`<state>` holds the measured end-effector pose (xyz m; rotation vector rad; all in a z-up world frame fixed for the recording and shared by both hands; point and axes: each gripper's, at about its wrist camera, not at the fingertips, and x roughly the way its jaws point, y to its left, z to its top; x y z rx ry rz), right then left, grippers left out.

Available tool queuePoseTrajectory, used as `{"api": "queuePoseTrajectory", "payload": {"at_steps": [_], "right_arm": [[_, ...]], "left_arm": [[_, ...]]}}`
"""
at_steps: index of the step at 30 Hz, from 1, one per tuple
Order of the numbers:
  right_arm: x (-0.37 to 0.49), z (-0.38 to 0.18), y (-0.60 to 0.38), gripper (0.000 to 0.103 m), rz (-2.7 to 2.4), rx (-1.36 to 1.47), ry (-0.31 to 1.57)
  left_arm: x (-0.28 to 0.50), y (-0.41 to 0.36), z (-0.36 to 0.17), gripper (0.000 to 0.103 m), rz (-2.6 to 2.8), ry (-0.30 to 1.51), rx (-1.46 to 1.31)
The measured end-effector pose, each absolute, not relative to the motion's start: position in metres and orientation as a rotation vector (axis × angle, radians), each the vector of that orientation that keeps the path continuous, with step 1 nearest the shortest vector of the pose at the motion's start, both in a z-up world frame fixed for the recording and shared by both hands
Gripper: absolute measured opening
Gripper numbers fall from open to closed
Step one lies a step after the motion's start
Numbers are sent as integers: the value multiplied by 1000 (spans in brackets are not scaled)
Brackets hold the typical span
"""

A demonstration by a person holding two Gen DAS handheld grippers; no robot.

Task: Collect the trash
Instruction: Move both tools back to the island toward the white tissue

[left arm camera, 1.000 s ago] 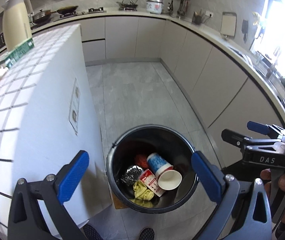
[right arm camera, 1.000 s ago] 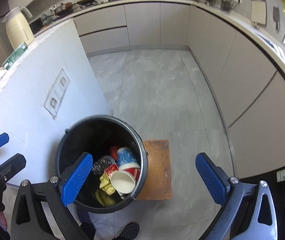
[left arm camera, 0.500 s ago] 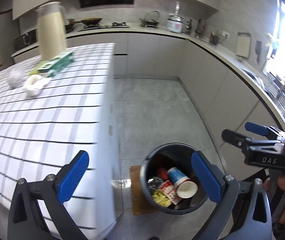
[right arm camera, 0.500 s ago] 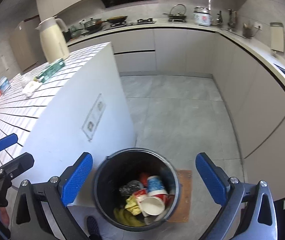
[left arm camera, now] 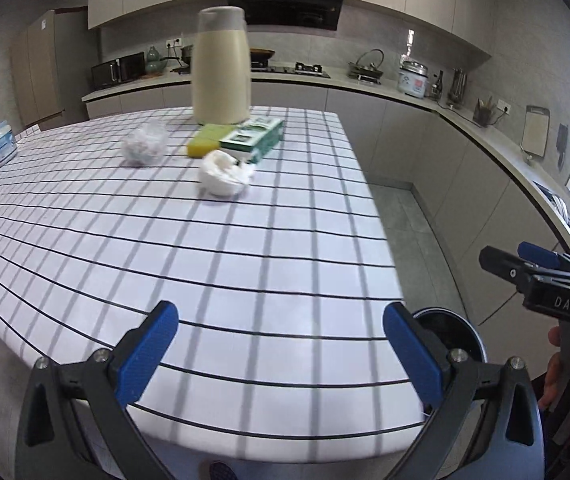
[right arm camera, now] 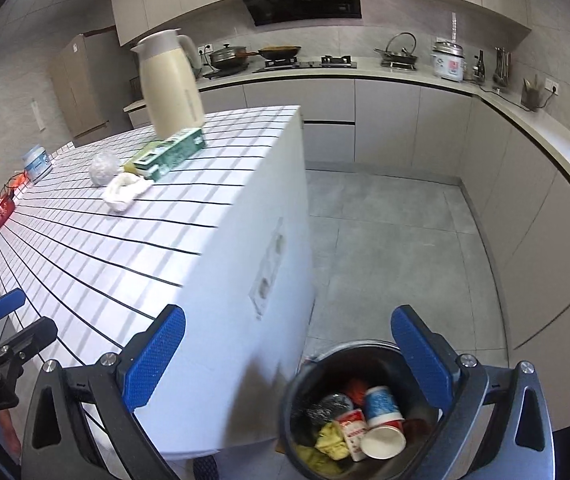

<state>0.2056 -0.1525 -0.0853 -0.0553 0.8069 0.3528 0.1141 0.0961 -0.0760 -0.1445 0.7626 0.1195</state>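
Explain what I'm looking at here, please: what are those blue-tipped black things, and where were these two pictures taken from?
No robot here: a person carries a hand-held grasping tool in each hand, each with a wide-angle camera looking out along its two blue-padded fingers. One picture comes from the left tool, the other from the right tool. Both tools are open and hold nothing.

The left view looks across a checked island counter. On it lie a crumpled white tissue, a crumpled ball of clear wrap, a green box, a yellow sponge and a tall cream jug.

The right view looks down beside the counter into a black trash bin on the floor, already holding a paper cup and other rubbish.
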Motion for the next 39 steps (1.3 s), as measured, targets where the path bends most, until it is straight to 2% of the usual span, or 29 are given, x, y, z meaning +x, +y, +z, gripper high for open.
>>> {"api": "queuePoseTrajectory", "payload": {"at_steps": [18, 33, 39], "right_arm": [[220, -64, 50, 103, 306, -31, 755], [262, -90, 144, 103, 355, -67, 797], [289, -109, 157, 96, 350, -59, 829]], "left_arm": [[126, 281, -73, 103, 79, 730, -152], [140, 344, -92, 102, 83, 760, -184], [160, 362, -95, 102, 95, 767, -193]]}}
